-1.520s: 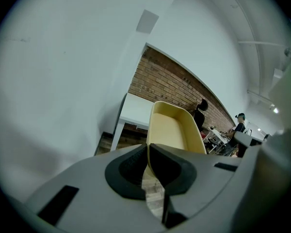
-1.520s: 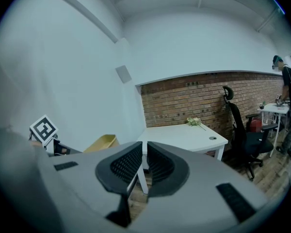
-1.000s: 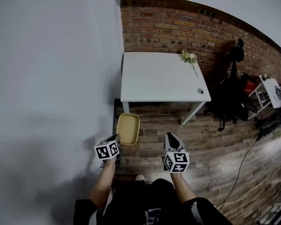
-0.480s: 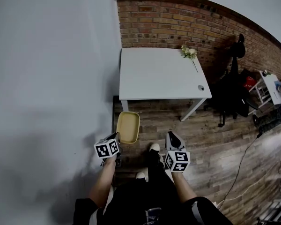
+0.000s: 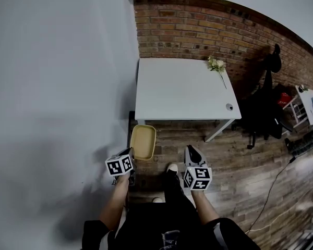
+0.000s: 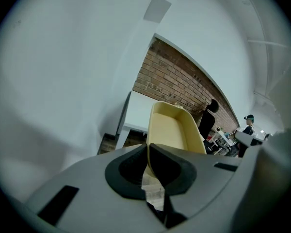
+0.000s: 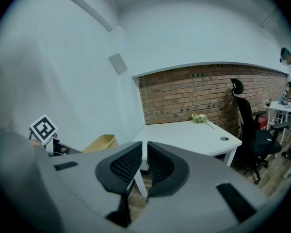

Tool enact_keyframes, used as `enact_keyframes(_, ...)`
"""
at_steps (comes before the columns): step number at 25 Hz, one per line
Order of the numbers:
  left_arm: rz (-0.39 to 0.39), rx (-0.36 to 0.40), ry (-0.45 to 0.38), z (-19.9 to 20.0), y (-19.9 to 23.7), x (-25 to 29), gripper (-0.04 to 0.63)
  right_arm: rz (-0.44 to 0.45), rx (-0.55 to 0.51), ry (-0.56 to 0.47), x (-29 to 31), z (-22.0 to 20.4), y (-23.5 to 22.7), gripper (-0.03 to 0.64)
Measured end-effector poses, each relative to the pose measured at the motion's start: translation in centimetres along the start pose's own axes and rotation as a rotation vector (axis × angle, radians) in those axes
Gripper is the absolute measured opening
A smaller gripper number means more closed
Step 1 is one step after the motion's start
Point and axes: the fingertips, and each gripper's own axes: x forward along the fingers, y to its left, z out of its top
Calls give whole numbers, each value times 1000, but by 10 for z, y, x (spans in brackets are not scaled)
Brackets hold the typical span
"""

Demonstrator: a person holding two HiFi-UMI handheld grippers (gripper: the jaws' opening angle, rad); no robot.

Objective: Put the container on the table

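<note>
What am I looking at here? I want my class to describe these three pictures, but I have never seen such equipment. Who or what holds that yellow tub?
There is no robot. A person holds a two-jaw gripper in each hand, each carrying a cube of square markers. One picture comes from a camera on the person's head, looking down. The other two come from cameras riding on the grippers. The left gripper is clamped on the rim of a shallow pale-yellow plastic tub, above the wooden floor. The right gripper holds nothing, and its jaws are together. Ahead stands a white rectangular table with a sprig of pale flowers lying on it.
</note>
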Motion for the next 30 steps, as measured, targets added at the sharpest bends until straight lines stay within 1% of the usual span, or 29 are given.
enact_keyframes(4,14,-10,2,17,2,27,28,11,-4,13,31,5,-15,26)
enact_keyframes(14,41,-38,4,80,-13,106,28,51,-34,35,126,49,-68,26)
enact_keyframes(19,65,-64,2,104,-15,144,28,79,-36,47,167,60,-90,26)
enact_keyframes(25,105,-69,-9,131,-25,175,28,116,-39,52,212,74,-117,26)
enact_keyframes(30,141,-71,-20,150,-31,183,28,159,-35,43,238,89,-128,26)
